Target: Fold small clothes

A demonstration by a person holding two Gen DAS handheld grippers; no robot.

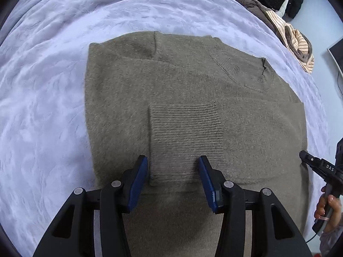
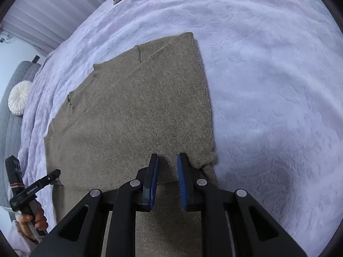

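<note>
An olive-brown knit sweater [image 1: 182, 98] lies flat on the lilac bedspread [image 1: 42, 107], sleeves folded in across the body. A ribbed cuff [image 1: 184, 128] lies on top. My left gripper [image 1: 173, 165] is open and hovers over the cuff's near end, holding nothing. In the right wrist view the sweater [image 2: 133, 115] lies ahead and to the left. My right gripper [image 2: 167, 160] is open with a narrow gap, just above the sweater's near right corner, holding nothing. Each gripper shows at the edge of the other's view: the right one [image 1: 308, 160], the left one [image 2: 51, 174].
A heap of brown, striped and black clothes [image 1: 285, 19] lies at the bed's far right edge. A white round cushion [image 2: 19, 100] rests on a grey sofa [image 2: 12, 128] beyond the bed. Bedspread [image 2: 268, 85] stretches right of the sweater.
</note>
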